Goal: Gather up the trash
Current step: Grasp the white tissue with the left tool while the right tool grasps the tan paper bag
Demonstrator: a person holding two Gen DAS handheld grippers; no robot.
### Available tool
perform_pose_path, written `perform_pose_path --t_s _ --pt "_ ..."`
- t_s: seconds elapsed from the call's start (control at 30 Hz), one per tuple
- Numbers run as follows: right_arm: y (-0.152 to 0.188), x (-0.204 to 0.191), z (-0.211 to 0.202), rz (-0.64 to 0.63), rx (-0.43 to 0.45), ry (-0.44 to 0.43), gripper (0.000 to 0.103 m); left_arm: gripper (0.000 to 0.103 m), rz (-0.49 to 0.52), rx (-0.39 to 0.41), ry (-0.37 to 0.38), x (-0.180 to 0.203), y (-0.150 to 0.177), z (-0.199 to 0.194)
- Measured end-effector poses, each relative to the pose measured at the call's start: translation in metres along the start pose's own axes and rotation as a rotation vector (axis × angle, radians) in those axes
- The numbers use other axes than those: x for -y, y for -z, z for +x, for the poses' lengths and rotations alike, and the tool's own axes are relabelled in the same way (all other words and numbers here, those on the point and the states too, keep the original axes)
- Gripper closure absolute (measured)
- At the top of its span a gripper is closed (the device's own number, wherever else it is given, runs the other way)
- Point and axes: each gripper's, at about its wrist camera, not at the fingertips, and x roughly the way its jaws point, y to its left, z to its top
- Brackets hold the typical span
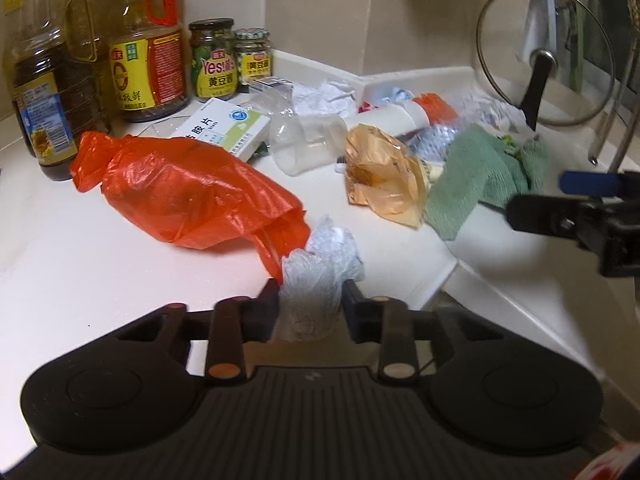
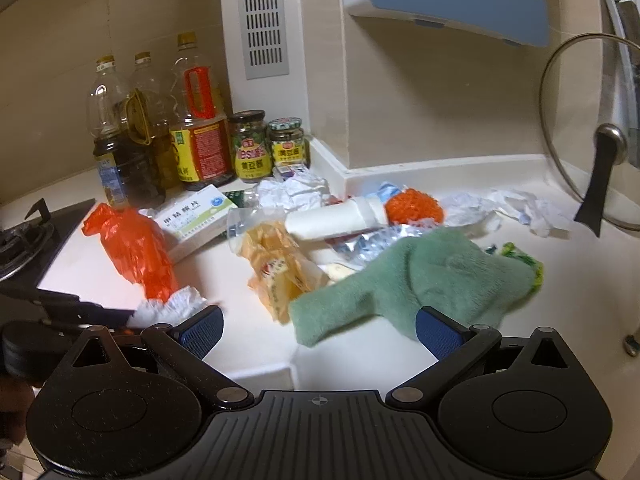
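Two grippers over the bench (image 1: 100, 264): left gripper (image 1: 310, 300) clamps a crumpled white plastic wad (image 1: 316, 272) touching the red bag (image 1: 188, 192), which we judge may drag along; right gripper (image 2: 320, 326), jaws wide, faces the green cloth (image 2: 420, 280).

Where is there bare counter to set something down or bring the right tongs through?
Bare countertop lies left of the red bag, in front of the oil bottles. Another free strip lies right of the green cloth, below the glass lid. Between red bag and cloth it is crowded: medicine box, orange wrapper.
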Motion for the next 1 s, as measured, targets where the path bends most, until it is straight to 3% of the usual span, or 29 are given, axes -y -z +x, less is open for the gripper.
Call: perform_pose_path --t_s 0.13,0.23,0.47,0.57,0.6,0.7,0.83,1.0 --pt "-0.011 -0.011 0.016 -0.060 0.015 -0.033 0.002 0.081 -0.020 -0.003 0.011 -0.002 0.000 -0.009" --pt "-0.020 -0.017 0.035 -0.107 0.016 -0.051 0.017 0.081 -0.053 0.012 0.021 -0.008 0.000 -0.020" --pt "-0.027 -0.030 0.091 -0.225 -0.043 -0.051 0.032 0.082 -0.137 0.073 0.037 -0.019 -0.004 -0.049" --pt "-0.023 -0.034 0.105 -0.286 -0.056 -0.030 0.052 0.082 -0.146 0.082 0.030 -0.017 -0.001 -0.057" --pt "-0.022 -0.033 0.108 -0.290 -0.059 -0.028 0.071 0.082 -0.153 0.083 0.025 -0.017 0.000 -0.058" --pt "-0.023 -0.032 0.102 -0.296 -0.024 -0.033 0.087 0.082 -0.161 0.080 0.013 -0.016 0.003 -0.061" --pt "-0.032 -0.028 0.081 -0.262 0.033 -0.071 0.088 0.081 -0.162 0.089 0.005 -0.010 0.004 -0.066" --pt "-0.035 -0.022 0.042 -0.205 0.038 -0.163 0.088 0.082 -0.152 0.080 0.019 0.004 0.011 -0.069"
